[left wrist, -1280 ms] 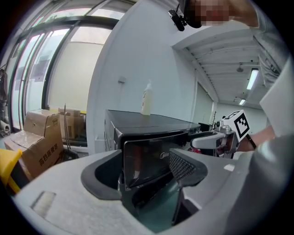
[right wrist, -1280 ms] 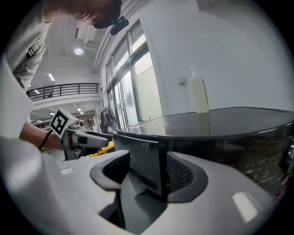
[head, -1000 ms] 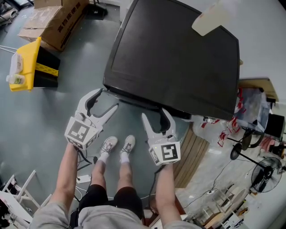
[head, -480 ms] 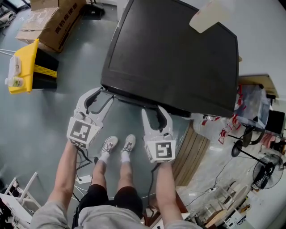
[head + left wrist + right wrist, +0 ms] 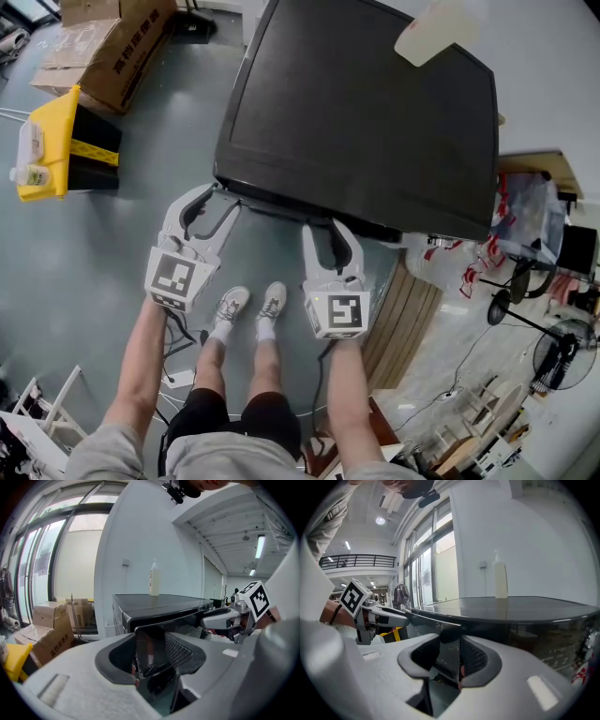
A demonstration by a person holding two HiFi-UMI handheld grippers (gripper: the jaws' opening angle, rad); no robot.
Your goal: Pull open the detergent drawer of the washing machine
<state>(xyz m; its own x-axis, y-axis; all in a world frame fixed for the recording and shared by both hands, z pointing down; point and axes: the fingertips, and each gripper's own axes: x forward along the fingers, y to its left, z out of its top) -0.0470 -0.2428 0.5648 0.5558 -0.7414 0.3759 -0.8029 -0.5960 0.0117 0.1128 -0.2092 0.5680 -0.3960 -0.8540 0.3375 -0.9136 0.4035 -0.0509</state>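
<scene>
The drawer (image 5: 150,651) shows as a dark glossy panel under the front lip of the washer (image 5: 356,112), just below the middle of the head view. The left tool (image 5: 223,199) meets that front edge near its left corner, and the right tool (image 5: 328,230) meets it further right, near the middle. Both have just been closing. In each gripper view the panel fills the gap between the pads, so both tools grip the drawer.

From above, the washer's black top hides the drawer itself, and only the tool tips reaching under the lip show. In the gripper views the tool bodies cut off the panel's lower part, and its side edges blend into the dark front. How far out it stands cannot be told.

A pale bottle (image 5: 441,33) stands at the top's far right corner. At the upper left of the head view, a yellow bin (image 5: 52,141) and a cardboard box (image 5: 112,42) sit on the floor. The person's shoes (image 5: 248,305) are between the two forearms.
</scene>
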